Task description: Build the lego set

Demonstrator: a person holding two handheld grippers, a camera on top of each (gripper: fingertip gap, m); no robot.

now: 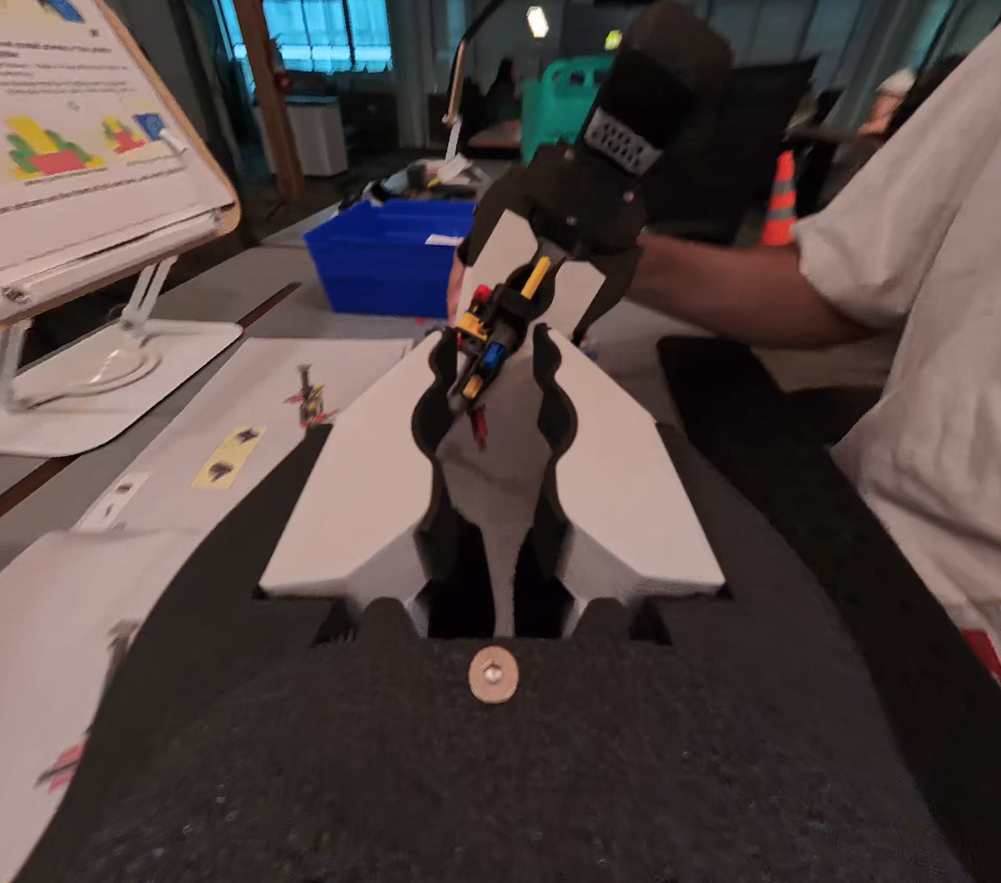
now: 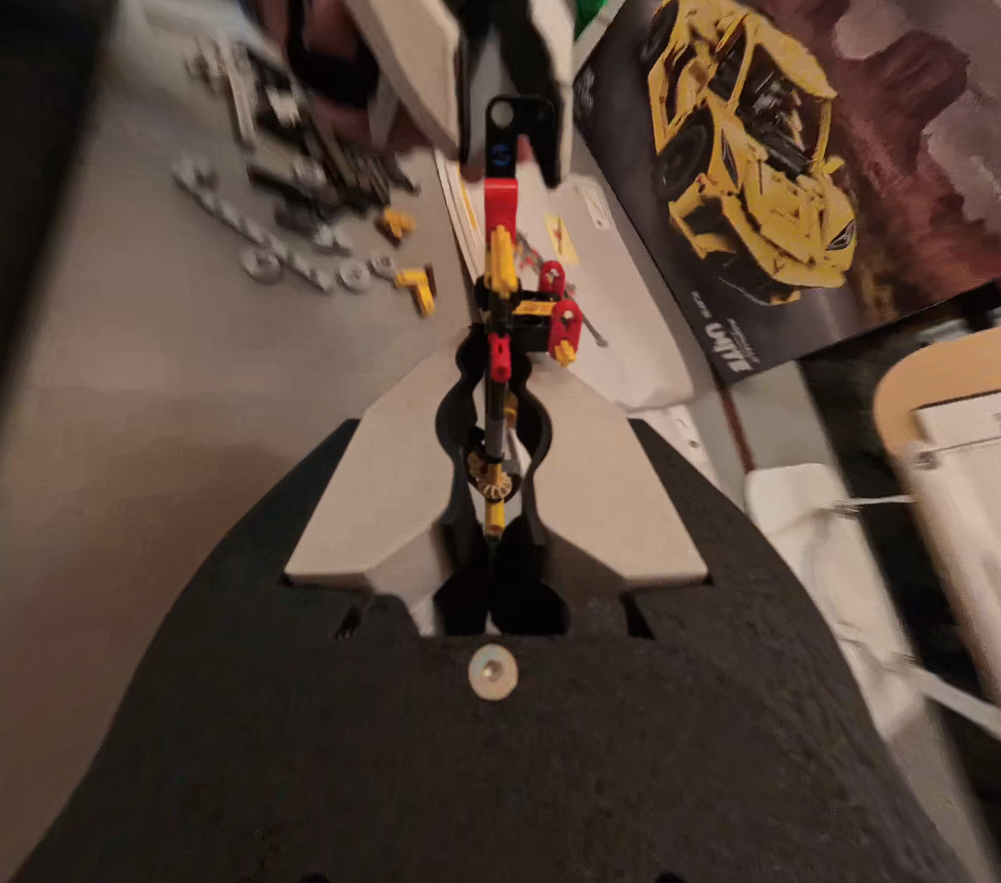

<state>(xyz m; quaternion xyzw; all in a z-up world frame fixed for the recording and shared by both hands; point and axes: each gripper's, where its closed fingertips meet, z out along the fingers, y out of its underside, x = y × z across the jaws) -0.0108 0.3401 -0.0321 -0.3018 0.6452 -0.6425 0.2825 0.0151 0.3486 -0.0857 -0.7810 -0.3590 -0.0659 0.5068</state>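
While both grippers meet over the grey table point(image 2: 135, 396), a slim lego assembly point(image 2: 501, 342) hangs between them in the air: a black axle strung with yellow and red connectors, a tan bevel gear near one end, a red piece and a black beam with holes at the other, and a short side arm with two red links. The right gripper point(image 2: 495, 353) has its jaws pressed onto the axle end with the gear. The left gripper point(image 1: 490, 347) pinches the opposite end of the assembly, its jaws drawn in around it. On the table lie loose grey gears, black and yellow parts point(image 2: 303, 207), an open instruction booklet point(image 2: 585, 304) and the set's box point(image 2: 812, 125) showing a yellow car. A blue bin point(image 1: 390, 255) and a stand holding a printed sheet point(image 1: 81, 109) sit farther off, with large windows point(image 1: 319, 11) behind in a dim room
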